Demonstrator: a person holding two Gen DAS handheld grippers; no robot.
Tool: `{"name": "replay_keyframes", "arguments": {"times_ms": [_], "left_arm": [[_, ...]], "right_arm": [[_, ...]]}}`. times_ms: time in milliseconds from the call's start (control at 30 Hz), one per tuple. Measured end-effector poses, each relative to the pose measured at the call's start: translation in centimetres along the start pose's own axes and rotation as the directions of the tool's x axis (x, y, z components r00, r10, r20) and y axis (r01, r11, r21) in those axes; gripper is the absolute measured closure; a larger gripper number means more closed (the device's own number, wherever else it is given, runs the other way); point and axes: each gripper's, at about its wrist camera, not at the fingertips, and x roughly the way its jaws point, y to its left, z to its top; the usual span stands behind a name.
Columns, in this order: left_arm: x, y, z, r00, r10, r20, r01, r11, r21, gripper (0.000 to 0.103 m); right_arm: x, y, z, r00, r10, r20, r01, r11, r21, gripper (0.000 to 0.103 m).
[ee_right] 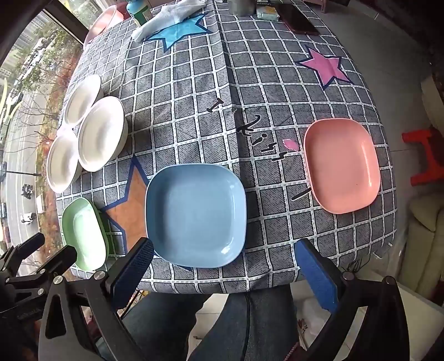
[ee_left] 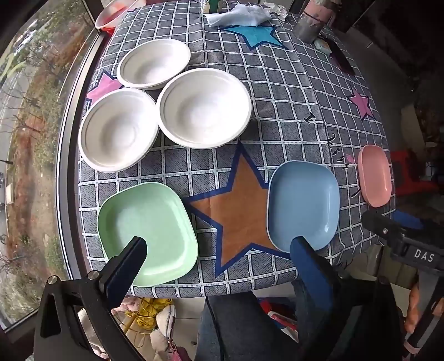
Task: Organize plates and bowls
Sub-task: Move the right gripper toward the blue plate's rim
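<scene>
Three white round bowls lie in a cluster at the table's left: one at the back (ee_left: pixel 154 63), one at front left (ee_left: pixel 118 130), one at the right (ee_left: pixel 204 107). Along the near edge lie a green plate (ee_left: pixel 147 233), a blue plate (ee_left: pixel 304 204) and a pink plate (ee_left: pixel 374 175). My left gripper (ee_left: pixel 219 250) hangs open high above the orange star, between the green and blue plates, with nothing in it. My right gripper (ee_right: pixel 224 255) is open and empty above the near edge of the blue plate (ee_right: pixel 195 213); the pink plate (ee_right: pixel 341 165) lies to its right, the green plate (ee_right: pixel 83 233) and the bowls (ee_right: pixel 101 133) to its left.
A checked tablecloth (ee_left: pixel 277 91) with stars covers the table. At the far edge are a crumpled light-blue cloth (ee_left: pixel 238 14), a pink basin (ee_left: pixel 116 14), a grey cup (ee_left: pixel 308 27), a bottle (ee_right: pixel 138 12) and a dark phone (ee_right: pixel 298 19). A window runs along the left. A person's legs (ee_right: pixel 222 325) are below the near edge.
</scene>
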Motion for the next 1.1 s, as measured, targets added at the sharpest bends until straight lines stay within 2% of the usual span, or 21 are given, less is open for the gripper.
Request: {"name": "replay_keyframes", "arguments": {"times_ms": [167,200,333,500,533,700,767,900,1033,1067,1100], "left_arm": [[0.2,0.1,0.7,1.000,-0.016,-0.001,0.016,0.999,-0.050,0.000],[0.2,0.2,0.9,1.000,-0.016,0.002,0.016,0.998,-0.060,0.000],[0.9,0.5,1.7,1.000,0.011,-0.008,-0.012,0.995,-0.098,0.000],[2.1,-0.9,1.7,0.999,0.028,-0.043,-0.031,0.997,-0.069,0.000],[2.5,-1.2,1.6,0.998,0.027,-0.055,-0.030,0.997,-0.066,0.000],[4.3,-2.6,1.5,0.990,0.031,-0.137,-0.038,0.998,-0.050,0.000],[5.2,-3.0,1.4,0.990,0.037,-0.134,-0.042,0.998,-0.035,0.000],[7.9,-4.0,1.7,0.981,0.078,-0.180,-0.078,0.997,0.009,0.000],[10.9,-5.0,2.3,0.976,0.121,-0.180,-0.115,0.992,0.043,0.000],[11.5,-5.3,2.4,0.979,0.122,-0.165,-0.116,0.992,0.044,0.000],[12.0,-5.4,2.7,0.980,0.138,-0.147,-0.133,0.990,0.041,0.000]], "right_arm": [[0.6,-0.7,0.9,0.999,0.004,-0.049,-0.005,1.000,-0.011,0.001],[0.3,-1.0,2.0,0.998,0.012,-0.063,-0.014,1.000,-0.017,0.001],[0.3,-1.7,3.1,0.994,0.022,-0.104,-0.027,0.999,-0.046,0.001],[-0.1,-3.7,4.4,0.990,0.035,-0.136,-0.039,0.999,-0.027,0.001],[0.3,-4.1,4.2,0.983,0.040,-0.179,-0.044,0.999,-0.018,0.001],[2.5,-4.9,3.6,0.964,0.078,-0.255,-0.081,0.997,-0.002,0.001],[3.7,-5.2,3.0,0.959,0.098,-0.265,-0.097,0.995,0.015,0.001],[6.4,-5.2,1.7,0.954,0.097,-0.283,-0.090,0.995,0.038,0.001],[9.3,-4.6,0.9,0.955,0.068,-0.289,-0.061,0.998,0.034,0.001],[9.7,-4.5,0.7,0.954,0.070,-0.291,-0.063,0.997,0.034,0.001],[10.3,-4.5,0.4,0.958,0.040,-0.283,-0.030,0.999,0.038,0.001]]}}
